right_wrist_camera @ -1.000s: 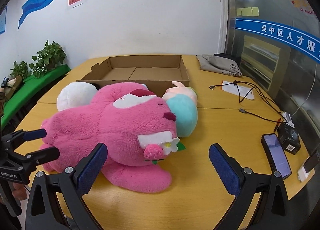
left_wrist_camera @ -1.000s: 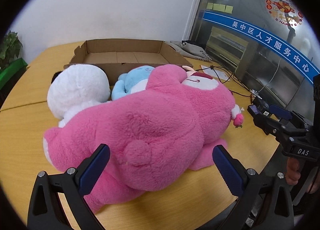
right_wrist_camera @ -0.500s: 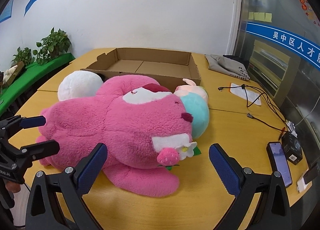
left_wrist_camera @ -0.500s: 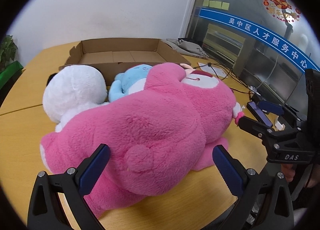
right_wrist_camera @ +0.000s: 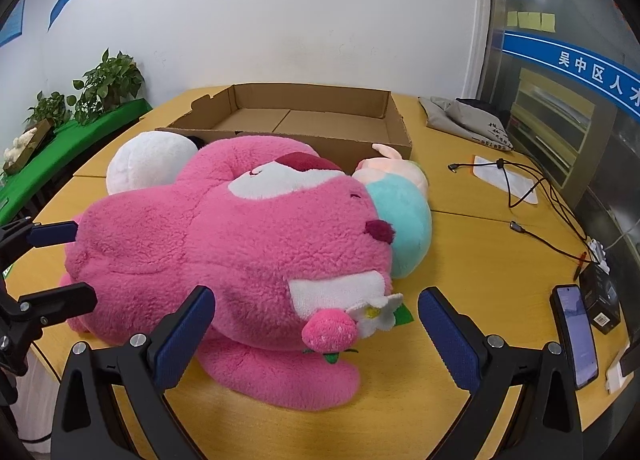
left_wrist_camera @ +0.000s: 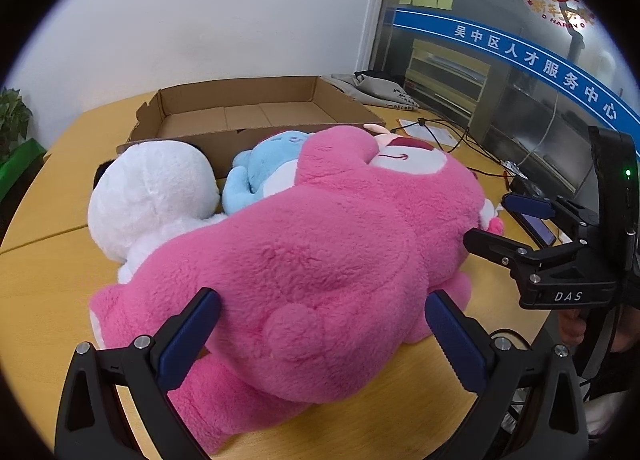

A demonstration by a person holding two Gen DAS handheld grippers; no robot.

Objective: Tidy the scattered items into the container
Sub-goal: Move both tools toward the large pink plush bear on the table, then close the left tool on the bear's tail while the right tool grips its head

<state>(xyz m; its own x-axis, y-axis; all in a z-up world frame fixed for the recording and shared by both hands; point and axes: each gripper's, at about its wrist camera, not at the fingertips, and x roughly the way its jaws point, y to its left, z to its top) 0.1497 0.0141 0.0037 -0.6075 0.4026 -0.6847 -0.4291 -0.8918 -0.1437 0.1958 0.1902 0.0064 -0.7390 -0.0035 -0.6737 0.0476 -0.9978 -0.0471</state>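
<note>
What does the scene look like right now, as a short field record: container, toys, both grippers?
container: shallow brown cardboard box, nothing seen inside
largest toy: big pink plush bear lying on the wooden table in front of the box
other toys: round white plush, light blue plush, outside the box
left gripper: open, at the bear's rear
right gripper: open, at the bear's head

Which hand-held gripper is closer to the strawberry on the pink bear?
The right hand-held gripper: the strawberry lies between its open fingers. The left hand-held gripper is open at the pink bear's tail end, far from the strawberry.
</note>
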